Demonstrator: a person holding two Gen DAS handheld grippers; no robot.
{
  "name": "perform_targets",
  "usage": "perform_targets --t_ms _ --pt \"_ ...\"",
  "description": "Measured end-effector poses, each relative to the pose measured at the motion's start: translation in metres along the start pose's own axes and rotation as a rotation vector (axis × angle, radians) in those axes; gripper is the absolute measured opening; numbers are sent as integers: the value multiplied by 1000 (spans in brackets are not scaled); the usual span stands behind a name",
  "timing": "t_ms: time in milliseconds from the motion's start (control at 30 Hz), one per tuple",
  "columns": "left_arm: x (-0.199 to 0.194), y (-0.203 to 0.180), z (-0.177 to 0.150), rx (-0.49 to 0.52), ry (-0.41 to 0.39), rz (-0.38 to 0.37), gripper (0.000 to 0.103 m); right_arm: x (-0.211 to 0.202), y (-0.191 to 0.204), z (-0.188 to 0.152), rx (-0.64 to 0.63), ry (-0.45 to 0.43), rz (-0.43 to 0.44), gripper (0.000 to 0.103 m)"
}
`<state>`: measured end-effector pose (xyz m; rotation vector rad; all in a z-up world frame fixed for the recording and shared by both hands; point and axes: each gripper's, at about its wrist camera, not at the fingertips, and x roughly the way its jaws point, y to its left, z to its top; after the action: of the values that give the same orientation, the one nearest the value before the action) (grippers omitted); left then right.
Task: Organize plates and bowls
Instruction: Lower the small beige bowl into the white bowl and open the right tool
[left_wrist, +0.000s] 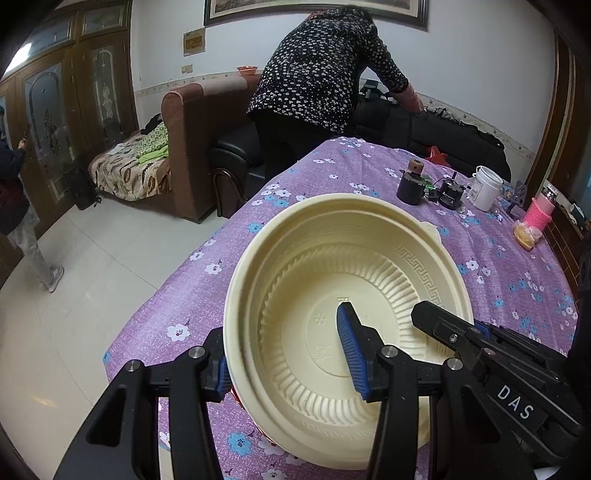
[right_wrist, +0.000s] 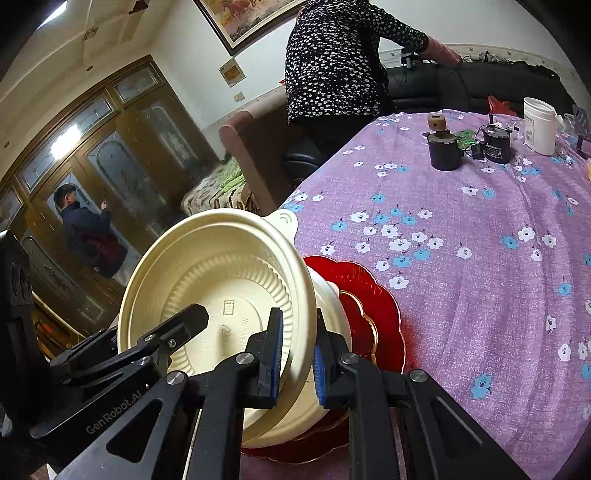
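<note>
Left gripper (left_wrist: 288, 360) part open, straddling the near wall of the cream plastic bowl (left_wrist: 332, 280): one blue pad (left_wrist: 352, 354) inside, the other outside; firm pressure on the wall not confirmed. Right gripper (right_wrist: 293, 360) narrowly closed, clamped on the same bowl's rim (pads on either side of the wall). Bowl tilted, nested in a second cream bowl (right_wrist: 332, 310), both over a red scalloped plate (right_wrist: 373, 299) on the purple floral tablecloth (right_wrist: 461, 258). Plate plainly seen from the right wrist only; pink-sleeved bottle (left_wrist: 540, 212) visible from the left wrist only.
</note>
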<state>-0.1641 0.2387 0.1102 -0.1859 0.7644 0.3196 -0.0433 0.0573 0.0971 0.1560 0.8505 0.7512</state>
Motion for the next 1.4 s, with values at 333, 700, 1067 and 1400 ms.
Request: perform_targets --t_ms 333,700,1067,1400 --pt "2 -5 -1 18 -5 18 49 4 0 1 -11 -3 -9 16" --pt "11 -5 -1 19 -9 77 51 15 7 1 -37 13 -16 17" --pt "7 11 4 -31 -29 81 66 26 2 -3 -51 26 -54 17" --pt "1 25 2 -88 -39 51 79 19 11 -5 -86 -45 -63 43"
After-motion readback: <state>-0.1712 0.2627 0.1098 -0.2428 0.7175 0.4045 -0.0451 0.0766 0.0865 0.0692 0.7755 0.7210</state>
